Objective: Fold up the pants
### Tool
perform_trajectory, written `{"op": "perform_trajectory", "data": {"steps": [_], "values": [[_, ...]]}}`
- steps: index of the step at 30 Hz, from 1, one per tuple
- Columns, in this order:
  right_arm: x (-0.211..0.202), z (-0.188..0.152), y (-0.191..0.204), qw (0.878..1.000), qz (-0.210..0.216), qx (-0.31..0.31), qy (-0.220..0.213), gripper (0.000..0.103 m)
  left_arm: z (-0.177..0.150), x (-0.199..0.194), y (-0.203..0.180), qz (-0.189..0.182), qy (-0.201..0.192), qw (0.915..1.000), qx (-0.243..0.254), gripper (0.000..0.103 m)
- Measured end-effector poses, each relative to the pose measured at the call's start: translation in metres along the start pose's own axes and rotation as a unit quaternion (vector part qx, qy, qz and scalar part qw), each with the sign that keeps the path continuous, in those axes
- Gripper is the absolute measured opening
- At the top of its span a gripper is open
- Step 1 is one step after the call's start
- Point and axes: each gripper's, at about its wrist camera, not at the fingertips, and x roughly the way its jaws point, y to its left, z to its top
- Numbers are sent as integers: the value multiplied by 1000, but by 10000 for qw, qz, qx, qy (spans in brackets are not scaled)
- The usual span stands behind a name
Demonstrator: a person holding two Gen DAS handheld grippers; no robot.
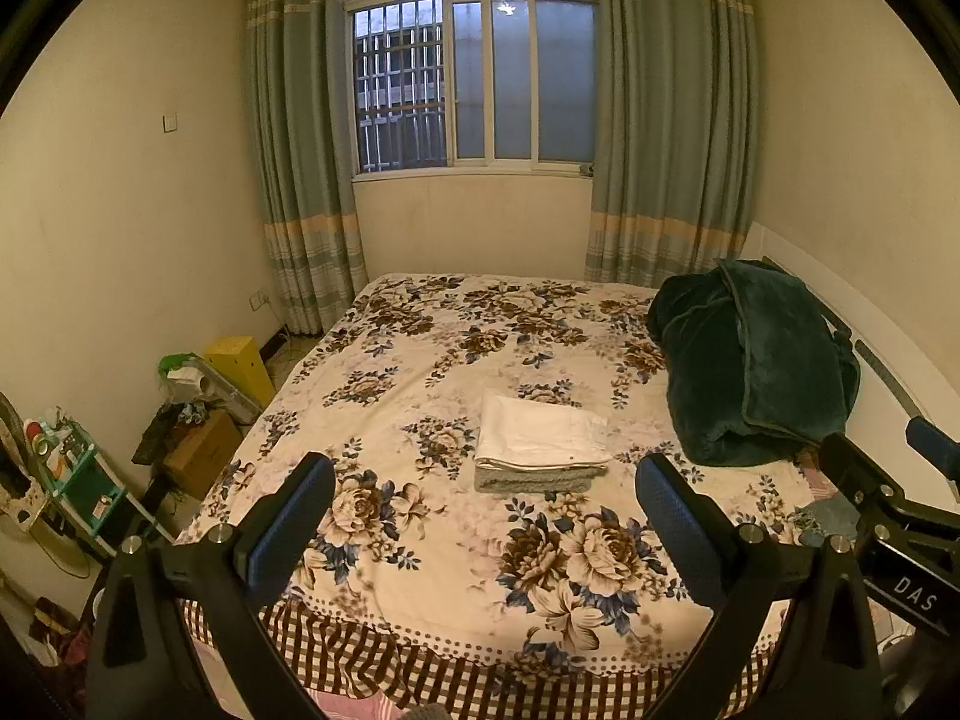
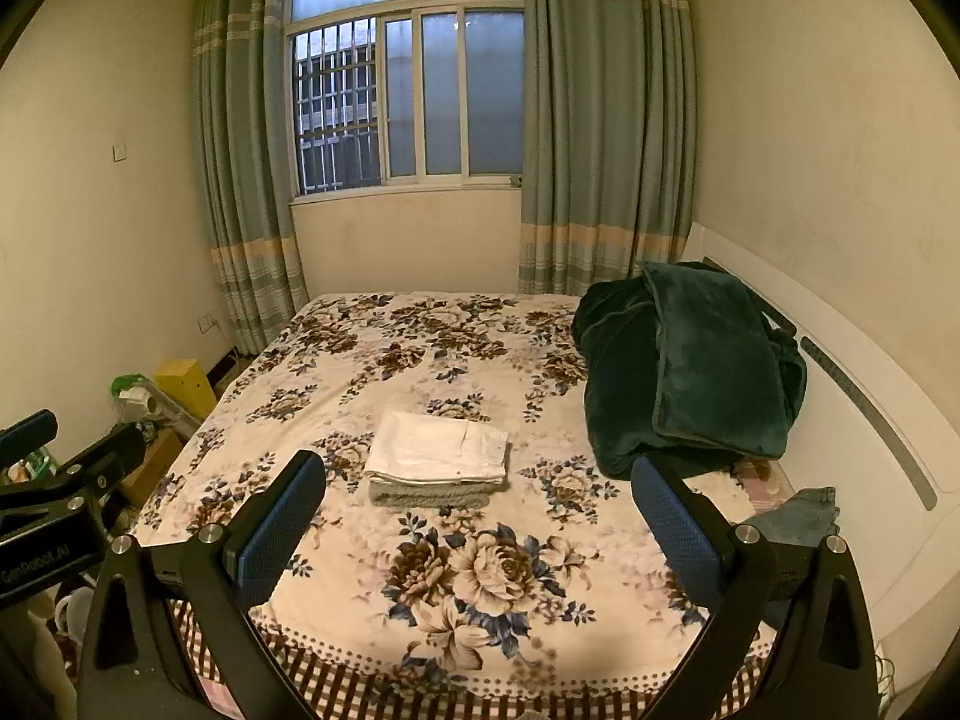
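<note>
White pants (image 1: pixel 540 435) lie folded into a flat rectangle on top of a folded grey garment (image 1: pixel 531 480), in the middle of the floral bed sheet (image 1: pixel 420 360). The same stack shows in the right wrist view, white pants (image 2: pixel 438 447) over grey garment (image 2: pixel 429 497). My left gripper (image 1: pixel 486 516) is open and empty, held above the near end of the bed, short of the stack. My right gripper (image 2: pixel 477 516) is open and empty, beside the left one, also short of the stack. The right gripper's body (image 1: pixel 888 516) shows at the right of the left wrist view.
A dark green blanket (image 1: pixel 756 366) is piled at the right by the white headboard (image 2: pixel 870 420). A blue denim piece (image 2: pixel 798 516) lies near it. Boxes and clutter (image 1: pixel 198 414) fill the floor on the left. A curtained window (image 1: pixel 474 78) is behind the bed.
</note>
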Motion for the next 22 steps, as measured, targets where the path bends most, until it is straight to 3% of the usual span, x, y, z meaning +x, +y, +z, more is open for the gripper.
{"op": "perform_trajectory", "data": {"steps": [22], "values": [[1, -3, 2, 10000, 16, 14, -31, 103, 4, -7, -1, 25, -97, 10000, -1, 103]]}}
